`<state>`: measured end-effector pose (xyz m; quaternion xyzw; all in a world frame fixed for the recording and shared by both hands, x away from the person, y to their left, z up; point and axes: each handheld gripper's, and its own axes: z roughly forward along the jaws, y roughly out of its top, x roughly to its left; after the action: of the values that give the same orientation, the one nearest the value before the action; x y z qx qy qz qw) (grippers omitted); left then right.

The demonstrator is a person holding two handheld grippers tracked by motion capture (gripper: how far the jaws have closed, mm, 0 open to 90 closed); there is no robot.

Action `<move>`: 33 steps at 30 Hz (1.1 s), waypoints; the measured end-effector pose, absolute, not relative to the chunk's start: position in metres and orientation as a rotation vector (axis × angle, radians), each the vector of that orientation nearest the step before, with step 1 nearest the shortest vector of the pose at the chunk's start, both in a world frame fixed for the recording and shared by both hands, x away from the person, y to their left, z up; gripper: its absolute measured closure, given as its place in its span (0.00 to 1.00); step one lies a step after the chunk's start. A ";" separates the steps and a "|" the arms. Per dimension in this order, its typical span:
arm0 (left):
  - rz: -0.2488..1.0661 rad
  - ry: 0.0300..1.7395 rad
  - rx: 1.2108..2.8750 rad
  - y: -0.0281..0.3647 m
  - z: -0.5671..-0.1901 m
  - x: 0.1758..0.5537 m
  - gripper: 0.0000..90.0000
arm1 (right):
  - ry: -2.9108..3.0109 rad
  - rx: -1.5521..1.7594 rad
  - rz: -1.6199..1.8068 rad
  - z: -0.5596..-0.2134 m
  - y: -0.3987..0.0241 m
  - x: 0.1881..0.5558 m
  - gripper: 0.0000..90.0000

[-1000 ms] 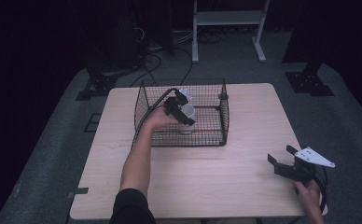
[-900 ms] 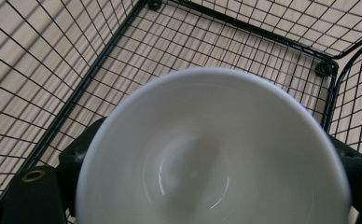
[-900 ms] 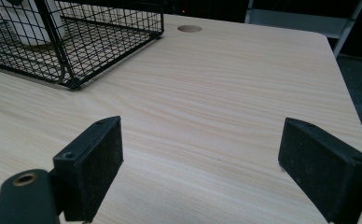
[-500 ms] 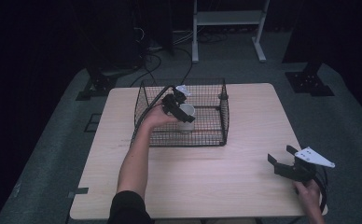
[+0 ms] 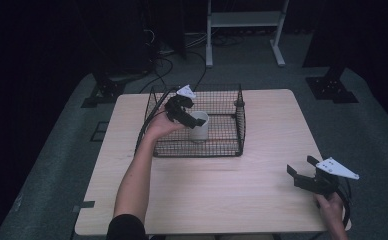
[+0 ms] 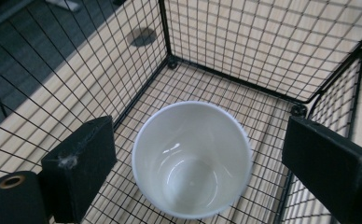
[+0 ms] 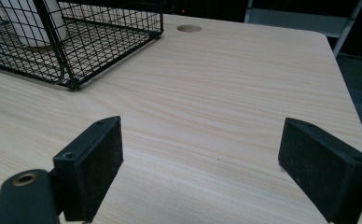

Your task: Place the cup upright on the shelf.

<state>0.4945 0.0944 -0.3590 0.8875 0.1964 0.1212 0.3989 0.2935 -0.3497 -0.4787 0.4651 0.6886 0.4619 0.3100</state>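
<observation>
Left gripper (image 6: 198,154) hangs over the white cup (image 6: 191,158), jaws just opened, pads clear of its rim (cup upright inside wire basket (image 6: 244,51)). High view adds the right gripper (image 5: 309,172), spread wide w/ nothing between, well apart from basket over bare table (image 5: 222,195).

A pale wooden counter (image 5: 222,190) stands on grey floor (image 5: 57,165). Behind it stands a white metal frame (image 5: 244,20), with black cables (image 5: 182,55) lying nearby.

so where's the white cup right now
In the high view the white cup stands upright inside the wire basket at the table's far left-centre, just below the open left claw.
</observation>
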 end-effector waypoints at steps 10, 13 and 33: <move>0.361 0.480 2.180 0.104 -0.348 0.472 0.10 | 1.818 1.228 1.219 -0.479 -0.350 0.293 0.15; 0.365 0.479 2.152 0.108 -0.345 0.465 0.10 | 1.817 1.231 1.220 -0.479 -0.350 0.293 0.14; 0.427 0.481 2.039 0.132 -0.336 0.415 0.10 | 1.815 1.231 1.215 -0.479 -0.349 0.293 0.15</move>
<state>0.4154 0.1317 -0.3362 0.8361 0.1974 0.1751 0.4809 0.2934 -0.3495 -0.4787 0.4666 0.6879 0.4603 0.3118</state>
